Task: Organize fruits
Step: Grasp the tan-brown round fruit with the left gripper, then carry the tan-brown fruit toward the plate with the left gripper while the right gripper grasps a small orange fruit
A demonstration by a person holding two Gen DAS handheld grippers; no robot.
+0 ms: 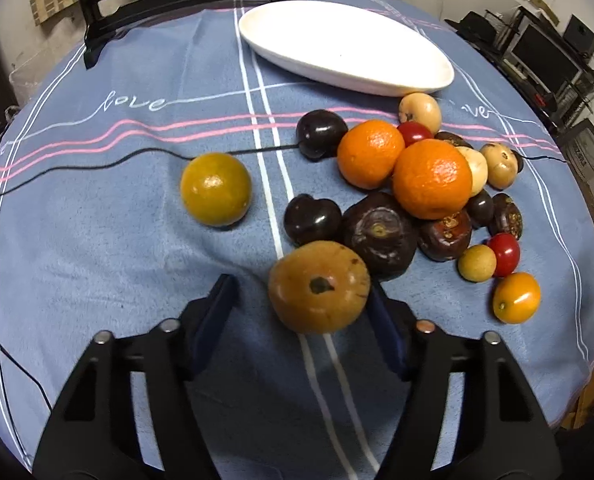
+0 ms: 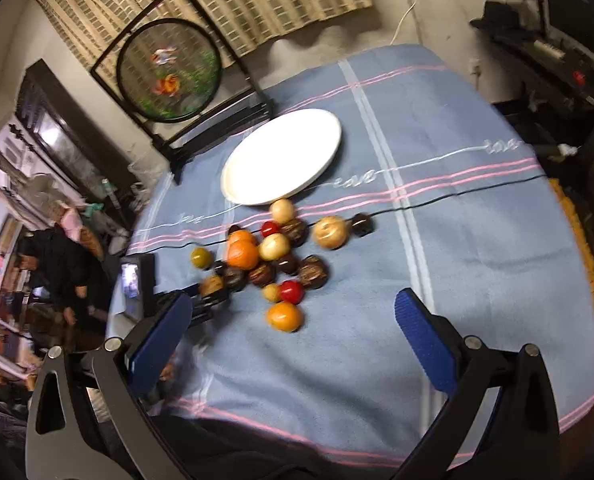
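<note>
A lived-in room of a home, from where I'm steering.

I see a round table under a blue tablecloth (image 2: 477, 248) stitched with "love", a white plate (image 2: 285, 156) and loose fruit (image 1: 431, 178) on it. Behind hang a checked curtain (image 2: 233, 4) and a framed round goldfish screen (image 2: 171, 70). On one side stand crowded shelves (image 2: 13, 184), on the other a black rack of electronics (image 1: 545, 56). A person in dark clothes (image 2: 63, 268) sits at the edge.
</note>
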